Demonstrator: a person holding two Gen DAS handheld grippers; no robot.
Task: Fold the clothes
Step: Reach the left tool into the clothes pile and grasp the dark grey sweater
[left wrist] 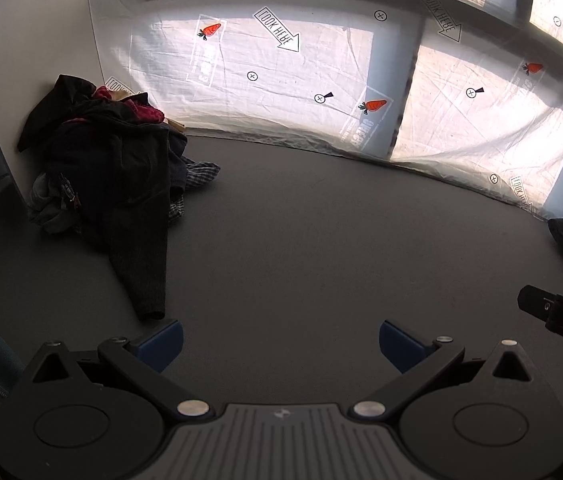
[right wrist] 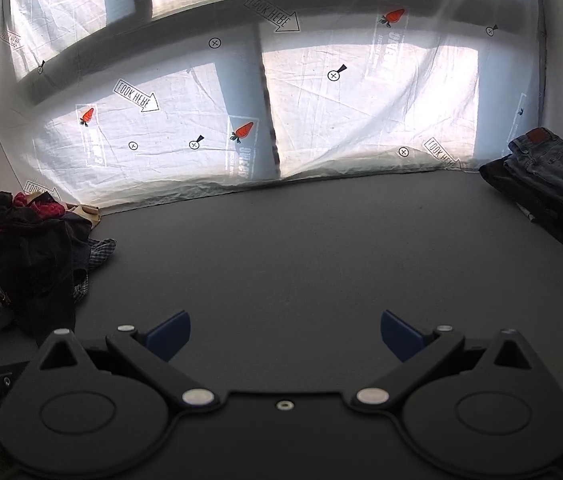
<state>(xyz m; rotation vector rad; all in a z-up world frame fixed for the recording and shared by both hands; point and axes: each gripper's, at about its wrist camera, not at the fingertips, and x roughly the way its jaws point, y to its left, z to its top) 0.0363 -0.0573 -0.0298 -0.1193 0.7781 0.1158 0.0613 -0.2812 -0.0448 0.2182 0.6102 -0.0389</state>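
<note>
Dark table [right wrist: 301,248]; both hand-held grippers [left wrist: 280,344] [right wrist: 285,334] spread, empty; clothes pile [left wrist: 109,160] tangled (garments indistinguishable); jeans [right wrist: 553,184] cropped.

Dark clothes on a grey table, against a white printed sheet.

The table [right wrist: 301,248] is plain dark grey. The clothes pile [left wrist: 109,160] at far left is mostly black, with a red-pink patch [left wrist: 147,112] on top and a blue-and-white checked piece [left wrist: 201,174] at its right edge. The jeans [right wrist: 553,176] at far right are faded blue denim with a brown patch. The backdrop sheet [right wrist: 361,112] is white with orange carrots, black arrows and crossed circles. Both grippers' pads [left wrist: 161,344] [right wrist: 169,334] are blue on black bodies.
</note>
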